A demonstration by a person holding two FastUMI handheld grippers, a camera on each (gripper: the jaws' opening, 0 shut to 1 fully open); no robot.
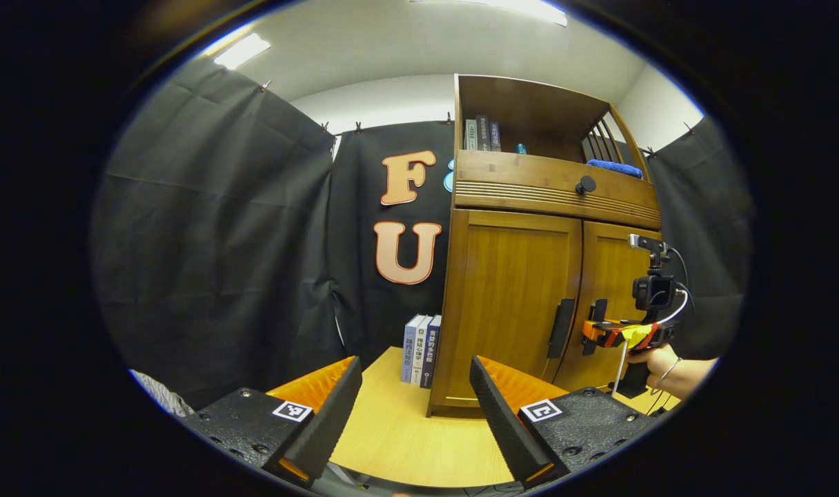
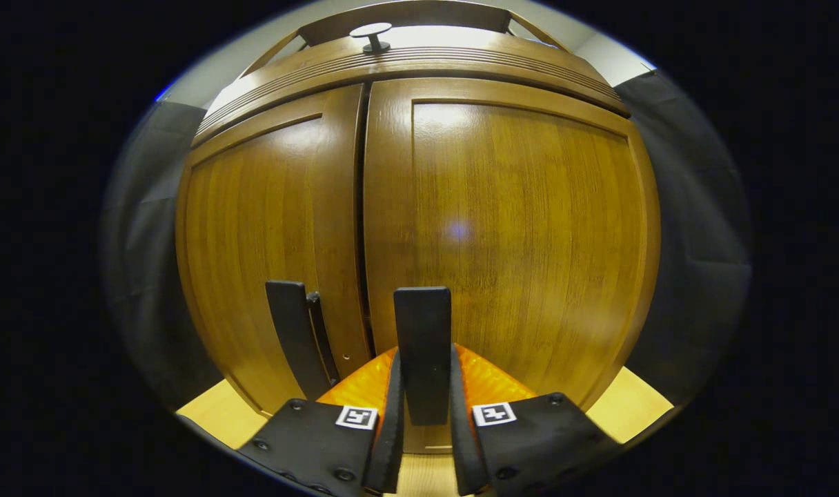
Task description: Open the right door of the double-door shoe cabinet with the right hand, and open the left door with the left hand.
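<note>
The wooden shoe cabinet (image 1: 530, 276) stands on the table with both doors closed. In the right gripper view the right door (image 2: 516, 228) is close ahead, and its dark upright handle (image 2: 424, 324) sits between my fingers; my right gripper (image 2: 424, 359) is shut on it. The left door (image 2: 261, 228) has its own handle (image 2: 299, 338) just left of the seam. The left gripper view shows my left gripper (image 1: 414, 364) open and empty, well back from the left door (image 1: 516, 297) and its handle (image 1: 561, 328). A hand (image 1: 661, 366) holds the right gripper (image 1: 602, 331) at the right door handle (image 1: 597, 312).
Several upright books (image 1: 421, 348) stand on the wooden table (image 1: 392, 428) against the cabinet's left side. Above the doors is a drawer with a round knob (image 1: 585, 184), and over it a shelf with books (image 1: 481, 134) and a blue cloth (image 1: 614, 168).
</note>
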